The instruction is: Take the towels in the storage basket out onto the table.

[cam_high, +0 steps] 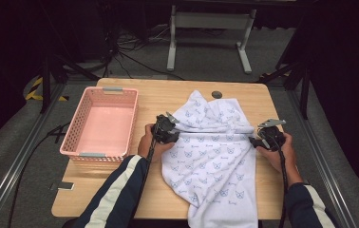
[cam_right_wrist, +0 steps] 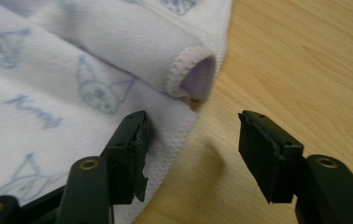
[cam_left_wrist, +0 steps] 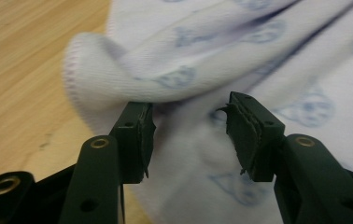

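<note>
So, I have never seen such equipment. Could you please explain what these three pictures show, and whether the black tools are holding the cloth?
A person sits at a wooden table and holds a hand tool with two black jaws in each hand. The high view looks down from above: the left gripper and the right gripper sit at the two side edges of a white towel printed with small blue figures. A pink basket stands at the left, with nothing in it. The other two pictures come from small cameras riding on the grippers, looking along their jaws. In both, the jaws stand apart at a folded edge of the towel, with no pad pressing on it, so nothing is held.
</note>
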`<state>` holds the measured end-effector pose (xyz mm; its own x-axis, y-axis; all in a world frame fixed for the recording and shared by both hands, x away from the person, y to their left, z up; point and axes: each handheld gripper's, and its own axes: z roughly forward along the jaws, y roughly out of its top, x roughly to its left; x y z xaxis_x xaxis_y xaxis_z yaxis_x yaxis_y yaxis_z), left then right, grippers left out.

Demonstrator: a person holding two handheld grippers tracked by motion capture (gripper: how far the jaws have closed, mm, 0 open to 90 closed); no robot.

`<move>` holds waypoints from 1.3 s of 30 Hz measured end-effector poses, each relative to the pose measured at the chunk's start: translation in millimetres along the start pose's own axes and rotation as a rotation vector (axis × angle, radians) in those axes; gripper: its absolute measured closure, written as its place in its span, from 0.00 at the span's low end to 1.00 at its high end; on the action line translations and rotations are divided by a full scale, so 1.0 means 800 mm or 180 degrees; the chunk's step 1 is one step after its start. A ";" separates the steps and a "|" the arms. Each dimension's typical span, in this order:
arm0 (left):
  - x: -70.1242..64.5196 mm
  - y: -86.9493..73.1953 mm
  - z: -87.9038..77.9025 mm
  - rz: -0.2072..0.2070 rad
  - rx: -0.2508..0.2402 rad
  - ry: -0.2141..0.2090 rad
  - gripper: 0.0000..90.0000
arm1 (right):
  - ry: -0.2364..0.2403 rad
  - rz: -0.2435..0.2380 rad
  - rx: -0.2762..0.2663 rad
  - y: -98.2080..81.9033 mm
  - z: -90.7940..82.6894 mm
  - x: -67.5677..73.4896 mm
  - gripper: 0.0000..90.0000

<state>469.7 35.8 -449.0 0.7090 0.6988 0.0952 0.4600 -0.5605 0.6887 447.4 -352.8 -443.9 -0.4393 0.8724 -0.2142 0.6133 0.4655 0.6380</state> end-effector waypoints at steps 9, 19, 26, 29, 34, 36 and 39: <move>-0.064 -0.060 -0.102 0.0726 -0.0135 -0.0878 0.52 | 0.1037 -0.0568 -0.0523 -0.023 -0.105 0.082 0.56; -0.081 -0.103 -0.086 0.0860 0.0129 -0.1360 0.47 | 0.2090 -0.1240 -0.0483 -0.043 -0.127 0.234 0.67; -0.076 -0.096 -0.080 0.0790 0.0086 -0.1213 0.76 | 0.2334 -0.1605 -0.0314 -0.045 -0.117 0.288 0.54; -0.072 -0.088 -0.078 0.0882 0.0103 -0.1020 0.84 | 0.2265 -0.1699 -0.0274 -0.045 -0.105 0.289 0.64; -0.059 -0.072 -0.084 0.0765 -0.0095 -0.1024 0.90 | 0.1914 -0.1542 -0.0307 -0.038 -0.097 0.254 0.93; -0.051 -0.062 -0.087 0.0670 -0.0182 -0.0993 0.90 | 0.1794 -0.1374 -0.0406 -0.034 -0.098 0.235 0.94; -0.046 -0.046 -0.081 0.0592 -0.0228 -0.1058 0.89 | 0.1570 -0.1084 -0.0535 -0.028 -0.097 0.200 0.94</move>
<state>391.9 59.2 -431.2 0.9167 0.3995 -0.0069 0.2771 -0.6233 0.7312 312.6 -234.8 -435.1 -0.8682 0.4889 -0.0850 0.2913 0.6408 0.7103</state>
